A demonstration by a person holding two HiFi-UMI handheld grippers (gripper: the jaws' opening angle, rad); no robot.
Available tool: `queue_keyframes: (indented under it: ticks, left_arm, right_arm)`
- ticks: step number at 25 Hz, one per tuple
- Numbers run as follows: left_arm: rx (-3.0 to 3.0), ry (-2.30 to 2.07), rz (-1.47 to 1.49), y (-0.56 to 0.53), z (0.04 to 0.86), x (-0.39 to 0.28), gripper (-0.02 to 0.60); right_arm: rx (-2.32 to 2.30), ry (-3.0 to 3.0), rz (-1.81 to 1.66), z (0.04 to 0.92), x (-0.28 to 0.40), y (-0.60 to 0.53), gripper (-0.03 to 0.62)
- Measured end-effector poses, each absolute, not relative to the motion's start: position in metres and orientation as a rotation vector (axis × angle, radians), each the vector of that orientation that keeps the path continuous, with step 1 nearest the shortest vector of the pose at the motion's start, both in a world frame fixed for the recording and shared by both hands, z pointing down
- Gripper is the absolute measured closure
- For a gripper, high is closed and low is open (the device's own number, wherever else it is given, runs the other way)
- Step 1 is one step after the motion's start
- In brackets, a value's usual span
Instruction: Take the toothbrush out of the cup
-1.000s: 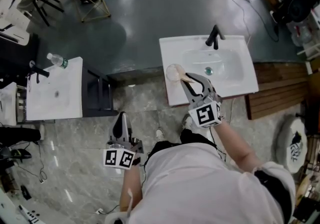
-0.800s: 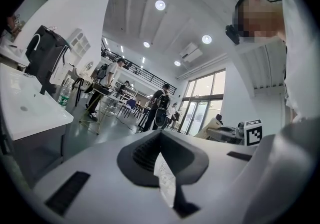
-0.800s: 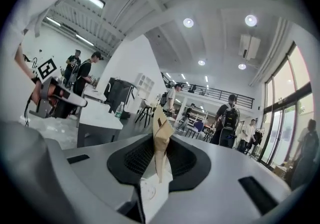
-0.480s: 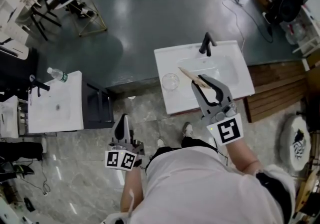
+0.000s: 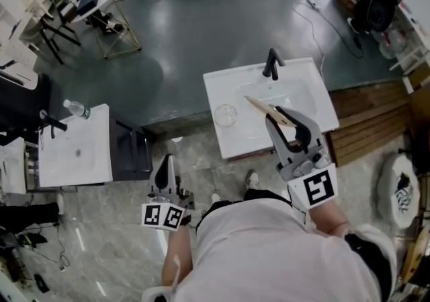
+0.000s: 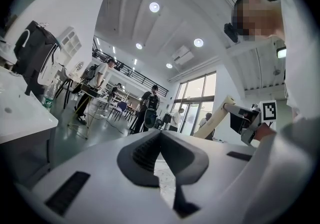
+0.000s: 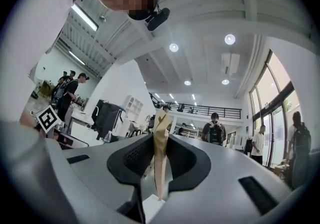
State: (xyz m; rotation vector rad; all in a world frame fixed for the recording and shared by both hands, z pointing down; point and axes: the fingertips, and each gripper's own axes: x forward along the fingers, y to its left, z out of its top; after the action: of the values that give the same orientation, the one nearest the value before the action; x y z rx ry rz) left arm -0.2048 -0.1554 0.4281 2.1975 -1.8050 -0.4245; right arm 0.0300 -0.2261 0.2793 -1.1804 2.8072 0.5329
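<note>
A clear cup (image 5: 225,115) stands on the left part of the white sink counter (image 5: 222,85). My right gripper (image 5: 281,119) hangs above the basin, well up and to the right of the cup, shut on a pale wooden toothbrush (image 5: 259,105). The brush's free end sticks out toward the cup and touches nothing. In the right gripper view the toothbrush (image 7: 161,133) stands upright between the pads of the right gripper (image 7: 160,144). My left gripper (image 5: 164,165) is low at the left over the stone floor, shut and holding nothing. The left gripper (image 6: 160,135) faces the room.
A black faucet (image 5: 271,64) stands at the sink's back edge. A second white sink (image 5: 74,153) with a water bottle (image 5: 78,109) is at the left. Wooden decking (image 5: 376,126) lies to the right. Several people and desks are far back.
My right gripper has lifted the toothbrush up out of the cup and moved it right, over the basin. The cup stays in place. The left gripper has shifted only slightly.
</note>
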Motion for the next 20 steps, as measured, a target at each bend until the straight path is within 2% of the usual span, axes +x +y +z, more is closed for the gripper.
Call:
queue_keyframes:
  ticks: [20]
  left_arm:
    - [2.188,-1.807,-0.435,-0.1506,0.43,-0.1993,0.58]
  right_arm:
    - [-1.143,2.842,0.48,0.2866,0.0237,-0.2225,0.496]
